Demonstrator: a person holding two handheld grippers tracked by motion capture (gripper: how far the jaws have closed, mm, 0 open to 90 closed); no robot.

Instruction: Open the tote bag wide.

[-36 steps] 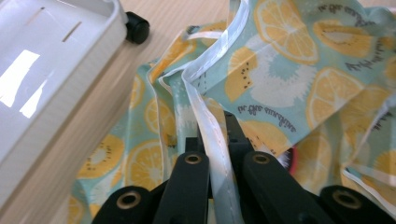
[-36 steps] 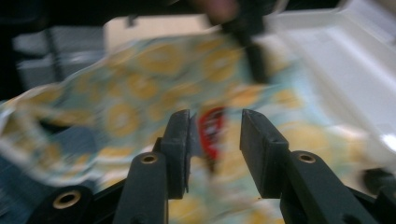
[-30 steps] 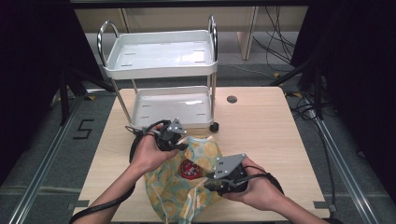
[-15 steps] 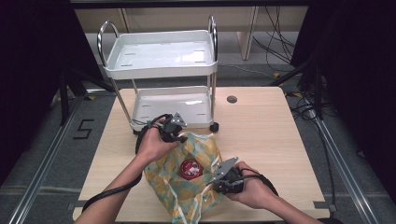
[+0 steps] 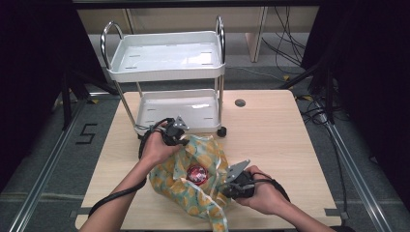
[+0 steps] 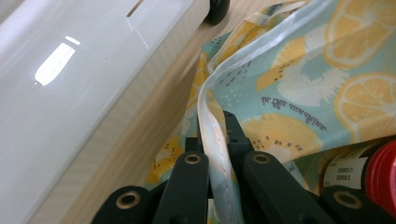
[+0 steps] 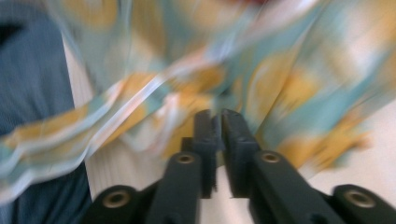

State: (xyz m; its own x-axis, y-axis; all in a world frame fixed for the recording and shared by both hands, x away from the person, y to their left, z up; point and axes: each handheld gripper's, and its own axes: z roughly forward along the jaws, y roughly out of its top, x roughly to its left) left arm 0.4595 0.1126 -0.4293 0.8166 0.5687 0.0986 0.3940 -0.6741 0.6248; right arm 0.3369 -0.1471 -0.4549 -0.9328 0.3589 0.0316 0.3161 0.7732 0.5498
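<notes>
A bag printed with lemon slices lies on the wooden table, its mouth open. Inside it is a bottle with a red cap, and its label shows in the left gripper view. My left gripper is at the bag's far rim, shut on the white hem that runs between its jaws. My right gripper is at the bag's near right edge. Its jaws have just been opening and stand a sliver apart against the cloth. Blur hides whether cloth lies between them.
A white two-shelf cart stands on the table's far left, right behind the bag. Its lower tray and a black wheel are close to my left gripper. A round hole marks the tabletop beyond.
Both hands have come down a little and the bag has sunk and spread flatter on the table. The red cap now shows nearer the bag's middle.
</notes>
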